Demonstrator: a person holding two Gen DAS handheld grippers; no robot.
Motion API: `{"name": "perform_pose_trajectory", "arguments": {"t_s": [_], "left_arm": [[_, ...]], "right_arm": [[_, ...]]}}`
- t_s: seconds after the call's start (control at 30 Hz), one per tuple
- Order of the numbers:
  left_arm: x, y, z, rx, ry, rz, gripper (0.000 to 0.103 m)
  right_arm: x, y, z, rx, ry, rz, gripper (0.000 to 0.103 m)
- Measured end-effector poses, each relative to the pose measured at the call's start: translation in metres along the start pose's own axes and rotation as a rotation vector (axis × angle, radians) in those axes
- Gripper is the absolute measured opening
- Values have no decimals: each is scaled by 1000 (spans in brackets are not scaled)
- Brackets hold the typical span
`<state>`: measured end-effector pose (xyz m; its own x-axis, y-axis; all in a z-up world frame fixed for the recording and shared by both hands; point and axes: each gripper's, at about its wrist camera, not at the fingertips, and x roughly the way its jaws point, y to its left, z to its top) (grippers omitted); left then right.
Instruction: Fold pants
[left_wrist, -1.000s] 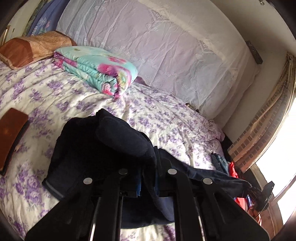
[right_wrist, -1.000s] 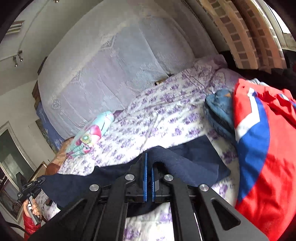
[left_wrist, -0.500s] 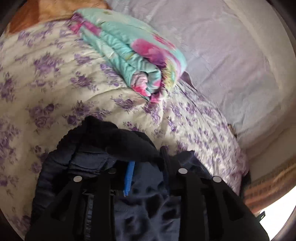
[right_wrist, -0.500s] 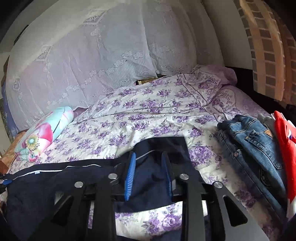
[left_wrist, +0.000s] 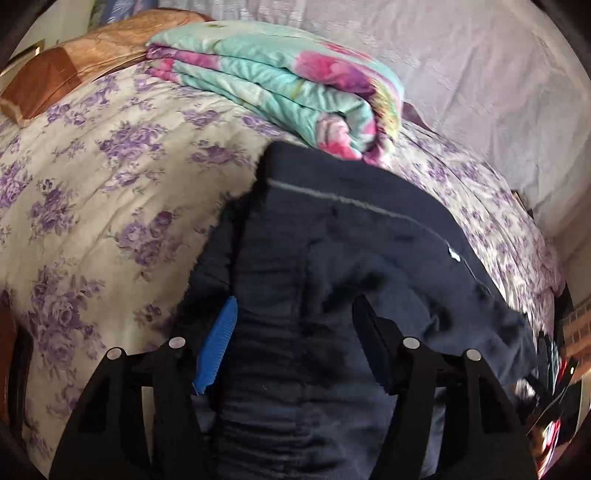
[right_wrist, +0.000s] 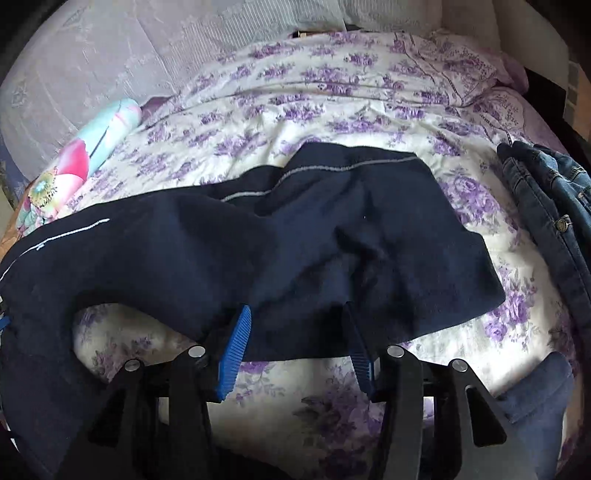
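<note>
Changed since a second ago: both pairs of fingers parted and released from dark fabric formerly pinched; pants now lowered onto the bed.

Item 1. Pants (right_wrist: 295, 236), dark navy, thin pale stitched line along seam. Spread across the middle of the bed (right_wrist: 332, 96), one end toward the headboard side near the folded quilt, other end toward the jeans. Surface rumpled, not flat. In left wrist view, same pants (left_wrist: 332, 295) filling lower centre, ribbed or gathered section nearest the camera.

Item 2. Left gripper (left_wrist: 295, 317): fingers spread wide, blue pad on one side, holding nothing; cloth lying between and beneath them.

Item 3. Right gripper (right_wrist: 297, 325): fingers spread wide, blue ridged pads on both, holding nothing; tips at near edge of the pants, contact with the cloth not certain.

Item 4. Folded quilt (left_wrist: 280, 85), turquoise with pink flowers, at head end of bed, just beyond far end of the pants. Also seen at left in right wrist view (right_wrist: 81, 162).

Item 5. Pillow (left_wrist: 74, 62), brown-orange, at head corner beside the quilt.

Item 6. Jeans (right_wrist: 546, 206), blue denim, at right edge of bed, apart from the pants.

Item 7. Bed cover, cream with purple flower print; pale lace-patterned hanging (right_wrist: 110, 62) behind the far edge.
</note>
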<state>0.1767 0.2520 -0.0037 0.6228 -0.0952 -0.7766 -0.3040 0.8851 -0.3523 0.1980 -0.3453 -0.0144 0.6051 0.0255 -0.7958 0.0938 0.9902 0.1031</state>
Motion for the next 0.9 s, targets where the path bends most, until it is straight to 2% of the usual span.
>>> {"name": "perform_pose_trajectory", "arguments": {"t_s": [0.03, 0.1, 0.17, 0.2, 0.23, 0.3, 0.33, 0.4, 0.43, 0.5, 0.53, 0.6, 0.7, 0.73, 0.77, 0.83, 0.9], "left_arm": [[-3, -1, 6, -14, -6, 0, 63], [-15, -16, 17, 27, -50, -20, 65], [-22, -44, 21, 139, -105, 14, 72], [-21, -55, 20, 179, -120, 30, 84], [-16, -65, 19, 206, -126, 46, 94], [6, -80, 19, 242, -118, 134, 95], [20, -83, 20, 264, -105, 212, 95], [47, -74, 23, 269, -70, 327, 95], [64, -58, 26, 240, -16, 320, 97], [70, -29, 30, 127, 22, 194, 97], [62, -18, 34, 74, 6, 182, 97], [46, -9, 37, 57, -2, 135, 95], [-5, -1, 29, 83, -46, -5, 94], [-24, 1, 24, 101, -65, -31, 94], [-45, 4, 15, 123, -85, -42, 94], [-73, 10, -3, 139, -85, -49, 94], [-91, 24, -29, 128, -43, -69, 94]], "right_arm": [[-5, 2, -1, 0, -14, -14, 51], [-32, 9, 0, -1, -137, -58, 51], [-59, 32, 8, -47, -247, -20, 52], [-68, 50, 14, -82, -276, 3, 57], [-72, 69, 19, -125, -290, 27, 66], [-69, 117, 26, -252, -287, 79, 72], [-61, 140, 28, -316, -263, 85, 73], [-30, 175, 24, -406, -175, 52, 73], [-10, 183, 20, -419, -105, 49, 73], [35, 179, 2, -396, 52, 60, 73], [37, 172, -5, -372, 28, 92, 74], [25, 163, 3, -317, 31, 126, 74], [-9, 148, 2, -258, -142, 149, 74], [-14, 143, 1, -238, -165, 167, 75], [-17, 140, 1, -222, -163, 187, 77], [-7, 142, 0, -239, -90, 197, 93], [23, 147, -9, -280, 30, 145, 95]]}}
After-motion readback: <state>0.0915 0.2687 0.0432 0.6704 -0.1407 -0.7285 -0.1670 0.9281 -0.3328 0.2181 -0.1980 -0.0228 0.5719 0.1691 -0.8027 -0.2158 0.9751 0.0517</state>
